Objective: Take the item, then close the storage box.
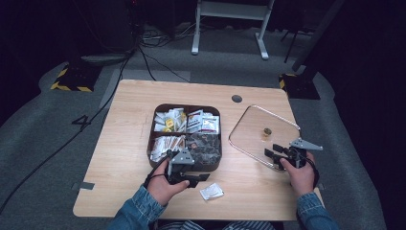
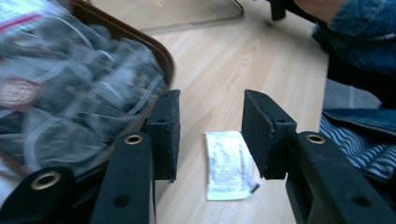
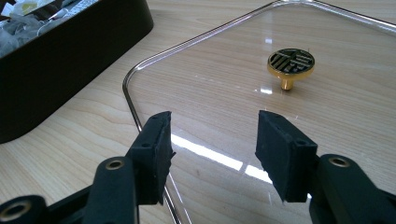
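Note:
A small white sachet (image 1: 211,192) lies flat on the wooden table (image 1: 129,143), just in front of the dark brown compartment box (image 1: 150,143). My left gripper (image 1: 198,179) hovers beside the box's near right corner, open. In the left gripper view the sachet (image 2: 229,165) lies on the table below the gap of the left gripper (image 2: 210,112), and neither pad touches it. A clear glass lid (image 1: 249,129) with a gold knob (image 1: 266,132) rests on the table at right. My right gripper (image 1: 274,154) stands open over its near edge; between the jaws of the right gripper (image 3: 212,135) is nothing but the lid (image 3: 224,79).
The box holds white and yellow sachets in its far compartments and dark wrapped packets (image 2: 70,93) in the near right one. Its dark wall (image 3: 70,60) stands left of the lid. A grommet hole (image 1: 236,98) sits at the table's far edge. Cables run across the floor at left.

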Available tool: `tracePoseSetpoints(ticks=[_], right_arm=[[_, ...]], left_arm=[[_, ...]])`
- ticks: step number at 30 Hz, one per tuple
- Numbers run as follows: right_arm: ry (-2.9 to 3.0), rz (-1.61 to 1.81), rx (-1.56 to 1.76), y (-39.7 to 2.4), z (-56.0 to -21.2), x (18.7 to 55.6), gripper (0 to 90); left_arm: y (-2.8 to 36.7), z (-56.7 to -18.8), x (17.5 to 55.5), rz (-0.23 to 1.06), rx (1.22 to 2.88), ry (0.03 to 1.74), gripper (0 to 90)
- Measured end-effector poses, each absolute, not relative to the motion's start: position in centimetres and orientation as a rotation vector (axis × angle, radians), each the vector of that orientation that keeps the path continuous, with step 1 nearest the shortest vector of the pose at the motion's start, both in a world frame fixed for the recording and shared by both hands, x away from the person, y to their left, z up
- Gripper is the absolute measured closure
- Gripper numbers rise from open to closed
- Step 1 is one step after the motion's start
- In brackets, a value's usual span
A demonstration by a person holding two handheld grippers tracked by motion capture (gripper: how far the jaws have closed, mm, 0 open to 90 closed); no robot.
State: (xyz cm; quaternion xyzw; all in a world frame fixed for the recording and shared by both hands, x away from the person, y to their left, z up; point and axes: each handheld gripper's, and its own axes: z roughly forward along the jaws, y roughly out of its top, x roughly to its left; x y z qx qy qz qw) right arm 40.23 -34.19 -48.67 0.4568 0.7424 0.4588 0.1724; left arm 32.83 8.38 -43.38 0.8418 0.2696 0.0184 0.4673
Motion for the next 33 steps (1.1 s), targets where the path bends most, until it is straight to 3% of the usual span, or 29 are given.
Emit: tracePoseSetpoints(ticks=[8,20,33], right_arm=[[2.101,1.311,1.292,-34.2,-48.5,40.3,45.9],[2.163,1.156,1.241,-34.2,-47.6,42.5,36.0],[2.138,1.099,1.287,-35.0,-48.1,45.6,35.6]], left_arm=[[10.5,-41.9,33.1,0.144,2.017,0.729,53.6],[13.9,-41.7,32.3,0.290,2.021,0.837,48.5],[18.3,-42.6,31.3,0.334,1.964,1.027,42.9]])
